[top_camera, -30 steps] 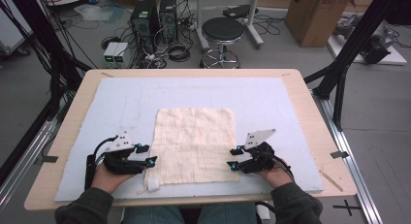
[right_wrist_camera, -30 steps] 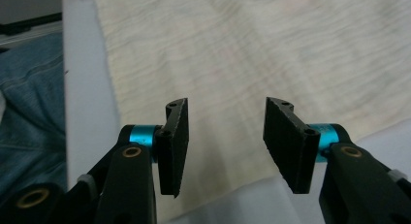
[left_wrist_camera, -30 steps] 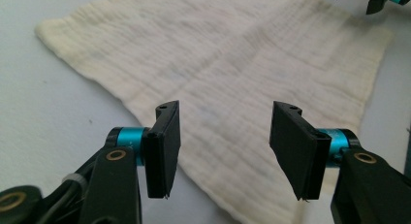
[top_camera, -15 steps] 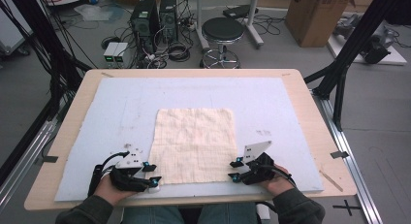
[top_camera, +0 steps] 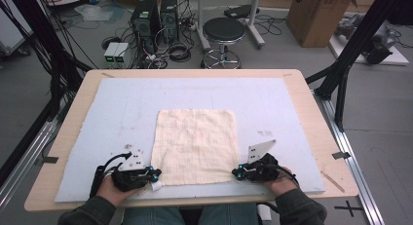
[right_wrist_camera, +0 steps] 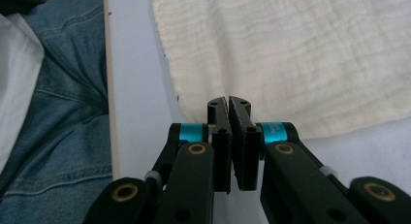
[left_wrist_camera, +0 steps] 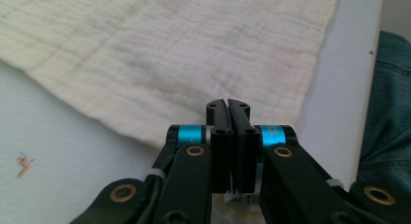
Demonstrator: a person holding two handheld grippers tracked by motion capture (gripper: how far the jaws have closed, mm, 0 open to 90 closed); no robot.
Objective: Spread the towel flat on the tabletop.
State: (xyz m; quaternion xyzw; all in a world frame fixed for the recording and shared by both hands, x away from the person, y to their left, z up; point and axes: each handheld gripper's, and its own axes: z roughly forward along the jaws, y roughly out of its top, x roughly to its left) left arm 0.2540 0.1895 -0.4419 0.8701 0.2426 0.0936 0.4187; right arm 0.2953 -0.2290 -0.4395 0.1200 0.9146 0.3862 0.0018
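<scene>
Cream-yellow square crinkled cotton cloth [top_camera: 195, 146], spread flat on pale blue-grey foam mat [top_camera: 122, 103] toward the mat's near edge. Left black two-jaw gripper [left_wrist_camera: 228, 107] at the cloth's near left corner, jaws pressed together, tips over the cloth's hem; whether any fabric is pinched between them, cannot tell. Small white label [left_wrist_camera: 241, 200] showing under the jaws' base. Right black two-jaw gripper [right_wrist_camera: 229, 105] at the near right corner, jaws likewise closed to a hairline gap, tips over the cloth's corner edge; grip on fabric again unclear. Seen from above, both hands low at the table's near edge, left hand [top_camera: 109, 188] and right hand [top_camera: 282, 183] in dark sleeves, blue denim legs [right_wrist_camera: 58, 112] just below. No containers on the table. Mat lying on light wooden rectangular table [top_camera: 311, 113]. Beyond, grey floor with round black stool [top_camera: 223, 30], black computer towers [top_camera: 155, 15], tangled cables [top_camera: 175, 49], brown cardboard box [top_camera: 319, 15].
</scene>
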